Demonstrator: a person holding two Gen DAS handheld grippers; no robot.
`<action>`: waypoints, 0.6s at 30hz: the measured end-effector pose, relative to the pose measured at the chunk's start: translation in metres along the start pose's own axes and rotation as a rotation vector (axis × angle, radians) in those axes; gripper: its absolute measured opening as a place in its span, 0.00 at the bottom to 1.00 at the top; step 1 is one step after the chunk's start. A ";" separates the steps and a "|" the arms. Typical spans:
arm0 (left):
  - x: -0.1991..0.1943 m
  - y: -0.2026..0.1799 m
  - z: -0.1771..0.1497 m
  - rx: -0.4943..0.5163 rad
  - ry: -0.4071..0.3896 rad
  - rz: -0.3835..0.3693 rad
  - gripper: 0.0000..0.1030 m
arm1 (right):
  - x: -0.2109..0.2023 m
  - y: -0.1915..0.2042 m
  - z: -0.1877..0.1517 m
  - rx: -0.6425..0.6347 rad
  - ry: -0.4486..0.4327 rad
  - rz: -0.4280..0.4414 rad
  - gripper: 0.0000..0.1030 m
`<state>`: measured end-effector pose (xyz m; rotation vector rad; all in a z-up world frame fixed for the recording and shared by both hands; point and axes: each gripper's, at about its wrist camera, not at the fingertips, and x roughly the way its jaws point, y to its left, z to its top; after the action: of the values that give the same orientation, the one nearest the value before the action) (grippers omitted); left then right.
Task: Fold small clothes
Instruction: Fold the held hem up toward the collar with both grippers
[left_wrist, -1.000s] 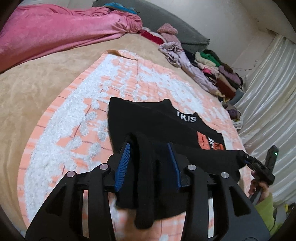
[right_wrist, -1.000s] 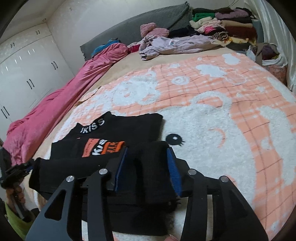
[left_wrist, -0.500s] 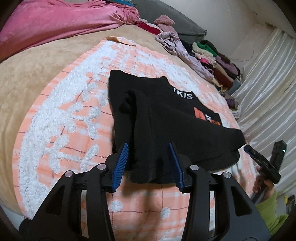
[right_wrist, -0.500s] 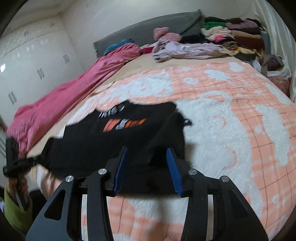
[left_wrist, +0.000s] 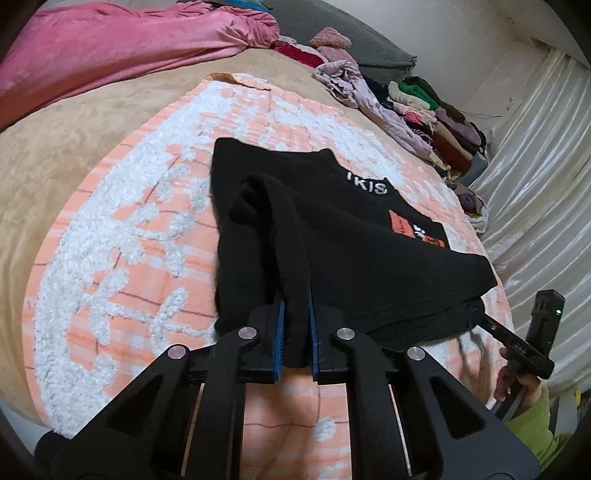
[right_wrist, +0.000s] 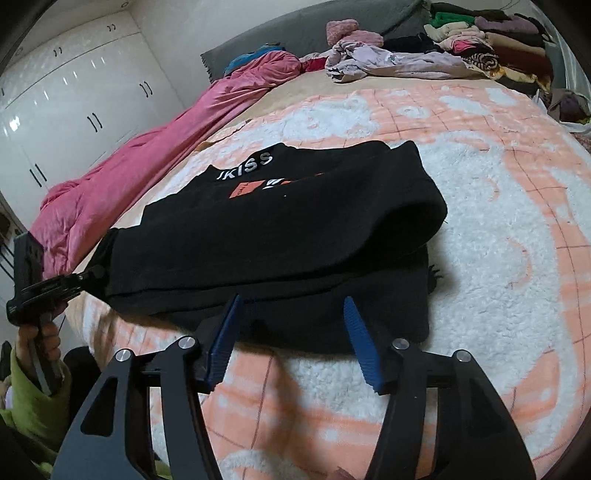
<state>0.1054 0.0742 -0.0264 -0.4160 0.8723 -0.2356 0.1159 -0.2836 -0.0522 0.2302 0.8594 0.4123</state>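
**A:** While the shirt (left_wrist: 354, 258) lies on the blanket (left_wrist: 122, 236), what are our two claws actually doing? We see the garment near the blanket's front edge, black, with white letters and an orange patch on its far part.

**B:** We've got the left gripper (left_wrist: 295, 343) pinched tight on it. Its blue pads (left_wrist: 279, 339) are nearly together, with a ridge of black cloth squeezed between them, so the near-left part of the shirt is bunched up into a hump running away from the gripper.

**A:** And the other one?

**B:** The right gripper (right_wrist: 291, 332) is spread wide, holding nothing. Its fingertips (right_wrist: 231, 325) sit just at the shirt's near edge, and we can't tell if they touch the cloth. From that view the shirt (right_wrist: 280, 236) looks doubled over, an upper layer lying over a lower one, with a rounded fold at its right end.

**A:** Anything else around the shirt?

**B:** Beyond it, at the far end of the bed, we see a clothes pile (right_wrist: 487, 40) and a loose lilac garment (right_wrist: 391, 62) beside that. A pink quilt (right_wrist: 155, 144) runs along the bed's side, left of the shirt in the right view, with white wardrobes (right_wrist: 74, 96) behind it.
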 end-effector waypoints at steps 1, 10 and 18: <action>-0.001 -0.001 0.002 -0.001 -0.003 -0.010 0.04 | 0.002 -0.002 0.001 0.014 -0.002 0.009 0.59; -0.009 0.009 0.034 -0.089 -0.047 -0.106 0.04 | 0.016 -0.017 0.034 0.139 -0.048 0.072 0.59; -0.003 0.022 0.071 -0.160 -0.079 -0.127 0.03 | 0.026 -0.013 0.075 0.077 -0.083 0.054 0.21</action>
<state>0.1591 0.1130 0.0066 -0.6267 0.7904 -0.2656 0.1923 -0.2864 -0.0278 0.3404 0.7891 0.4178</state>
